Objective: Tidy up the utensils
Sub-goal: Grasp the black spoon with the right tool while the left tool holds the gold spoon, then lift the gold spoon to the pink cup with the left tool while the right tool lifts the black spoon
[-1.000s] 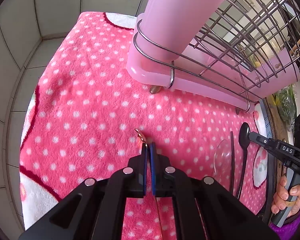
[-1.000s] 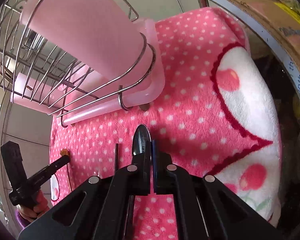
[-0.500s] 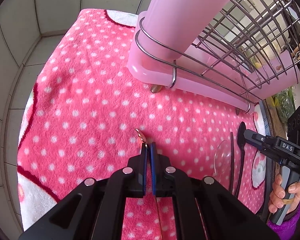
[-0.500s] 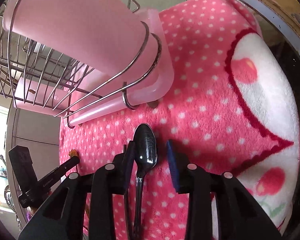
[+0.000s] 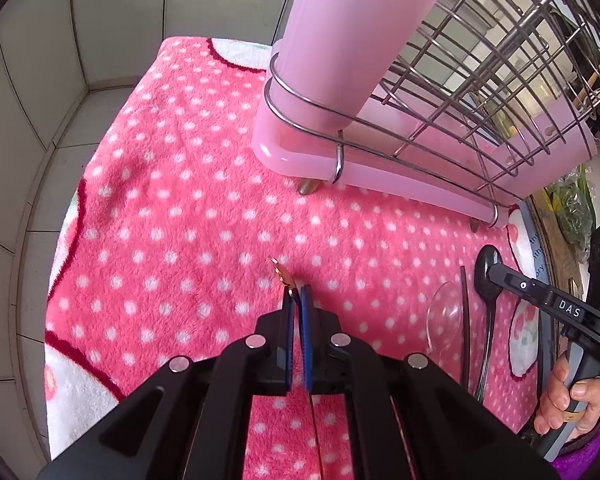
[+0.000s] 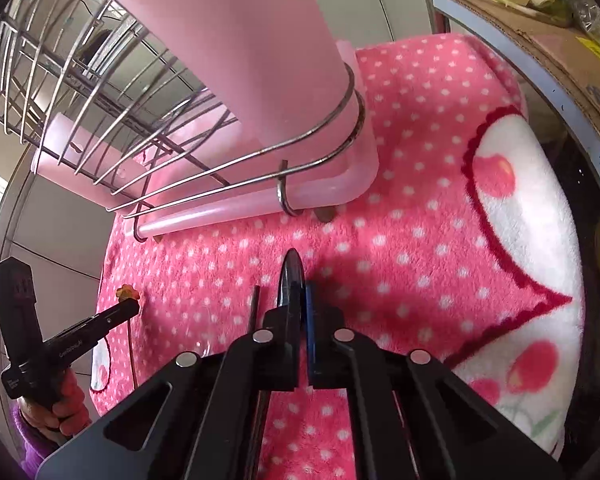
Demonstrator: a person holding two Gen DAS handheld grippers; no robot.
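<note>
My left gripper [image 5: 296,296] is shut on a thin gold utensil [image 5: 278,271], whose ornamental tip pokes out ahead of the pads just above the pink dotted blanket [image 5: 172,216]. My right gripper [image 6: 300,292] is shut on a black spoon [image 6: 291,276], its bowl turned on edge and sticking out past the pads. In the left wrist view the right gripper [image 5: 496,274] sits on the black spoon [image 5: 485,264] at the far right. In the right wrist view the left gripper [image 6: 134,307] holds the gold utensil [image 6: 126,292] at the left.
A wire dish rack [image 5: 480,80] on a pink tray [image 5: 380,172] carries a tall pink utensil holder [image 5: 340,32] just behind both grippers. A clear plastic spoon [image 5: 444,316] and a black stick [image 5: 464,320] lie beside the black spoon. A cardboard box [image 6: 540,40] borders the right.
The right gripper's jaws stood open around the black spoon half a second ago and are now shut on it, with the bowl turned on edge. The left gripper has kept still.
</note>
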